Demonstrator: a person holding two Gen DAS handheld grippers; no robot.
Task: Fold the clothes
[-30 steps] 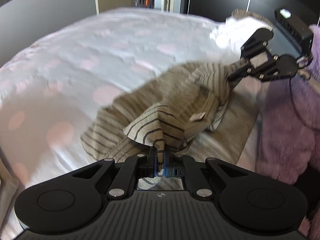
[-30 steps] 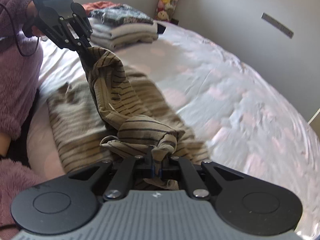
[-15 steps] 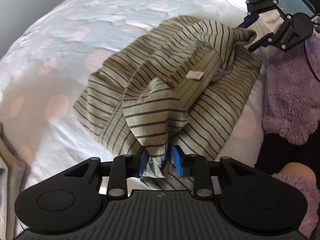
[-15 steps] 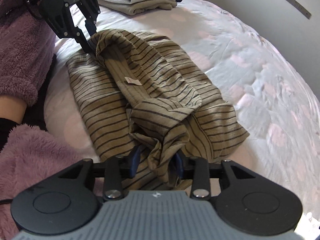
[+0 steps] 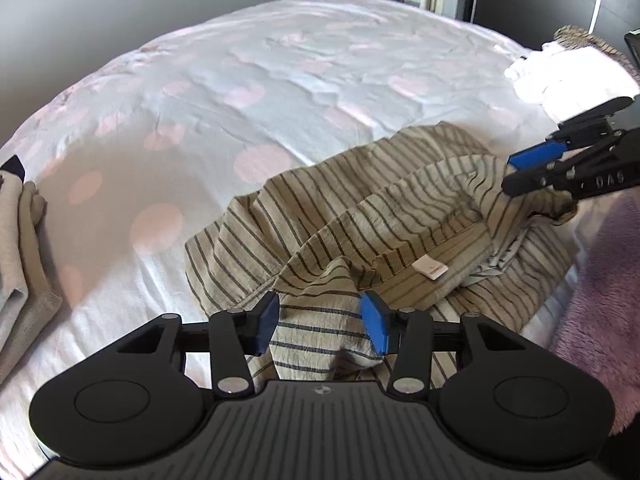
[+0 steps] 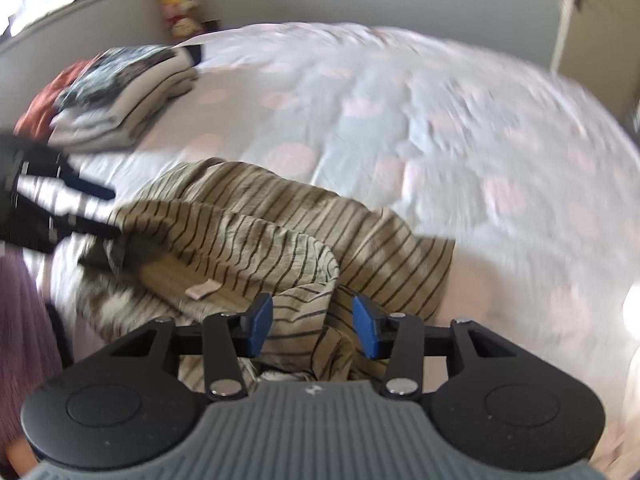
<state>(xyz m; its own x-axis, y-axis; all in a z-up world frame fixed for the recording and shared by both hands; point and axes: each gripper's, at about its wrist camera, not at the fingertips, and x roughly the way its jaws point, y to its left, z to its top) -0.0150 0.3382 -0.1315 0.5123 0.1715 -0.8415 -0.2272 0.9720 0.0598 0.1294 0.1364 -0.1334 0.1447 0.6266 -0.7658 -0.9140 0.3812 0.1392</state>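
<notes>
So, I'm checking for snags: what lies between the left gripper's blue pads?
A bunched fold of the striped garment lies between the left gripper's open pads, apparently unpinched, as the left wrist view shows.

Striped garment (image 5: 384, 216) apparently released, both grippers.

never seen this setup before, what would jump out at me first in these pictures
The beige striped garment lies crumpled near the bed's front edge, a white label showing on its folded-over band. The left gripper and right gripper hang open at opposite ends of it, cloth lying loose between their blue pads. Behind spreads a pale bedspread with pink dots, with a stack of folded clothes at its far left in the right wrist view.
</notes>
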